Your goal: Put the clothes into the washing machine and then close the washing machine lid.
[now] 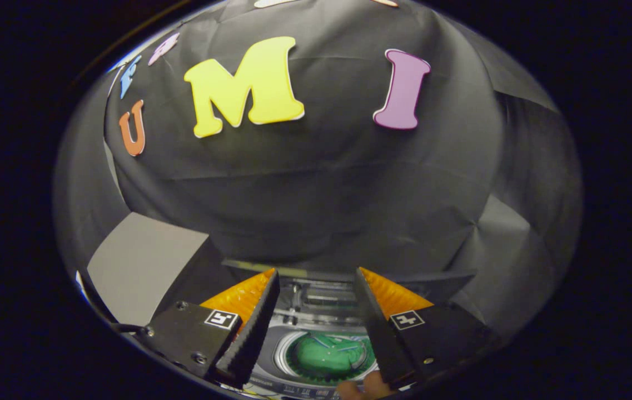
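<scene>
two ridged fingers (260,316) apart over round green-lined washing machine (327,355) drum

Washer (316,325): a small top-loader, seen from above between the gripper's (316,286) spread fingers, which held nothing. Its round drum opening lay just below the fingertips, ringed by a pale rim. Lid appeared raised at the washer's far side, its clear panel upright.

Clothes (328,355): green fabric, lying inside the washer's drum, filling the opening.
</scene>
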### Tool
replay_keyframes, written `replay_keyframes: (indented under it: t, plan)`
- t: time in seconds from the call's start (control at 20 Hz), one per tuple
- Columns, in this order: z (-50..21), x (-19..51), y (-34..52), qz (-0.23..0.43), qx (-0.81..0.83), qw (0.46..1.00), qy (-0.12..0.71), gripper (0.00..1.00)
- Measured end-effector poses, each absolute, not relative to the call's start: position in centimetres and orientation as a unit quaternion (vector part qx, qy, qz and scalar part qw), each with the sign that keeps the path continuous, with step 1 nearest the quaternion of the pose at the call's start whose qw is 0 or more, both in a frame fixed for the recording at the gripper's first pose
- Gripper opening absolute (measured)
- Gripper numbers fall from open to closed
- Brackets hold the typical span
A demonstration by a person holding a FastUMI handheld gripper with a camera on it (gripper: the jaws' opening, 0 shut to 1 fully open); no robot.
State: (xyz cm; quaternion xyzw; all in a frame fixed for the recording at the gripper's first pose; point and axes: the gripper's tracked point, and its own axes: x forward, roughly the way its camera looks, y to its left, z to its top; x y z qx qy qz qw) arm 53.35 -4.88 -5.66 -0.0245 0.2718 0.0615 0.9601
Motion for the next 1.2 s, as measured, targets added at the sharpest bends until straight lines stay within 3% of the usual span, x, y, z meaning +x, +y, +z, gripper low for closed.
replay_keyframes:
  t: [0.6, 1.2]
  plan:
    - [-7.9, 59.8, -4.8, 0.085, -0.021, 0.967, 0.240, 0.85]
    - [-10.6, 58.6, -5.4, 0.073, 0.012, 0.965, 0.252, 0.90]
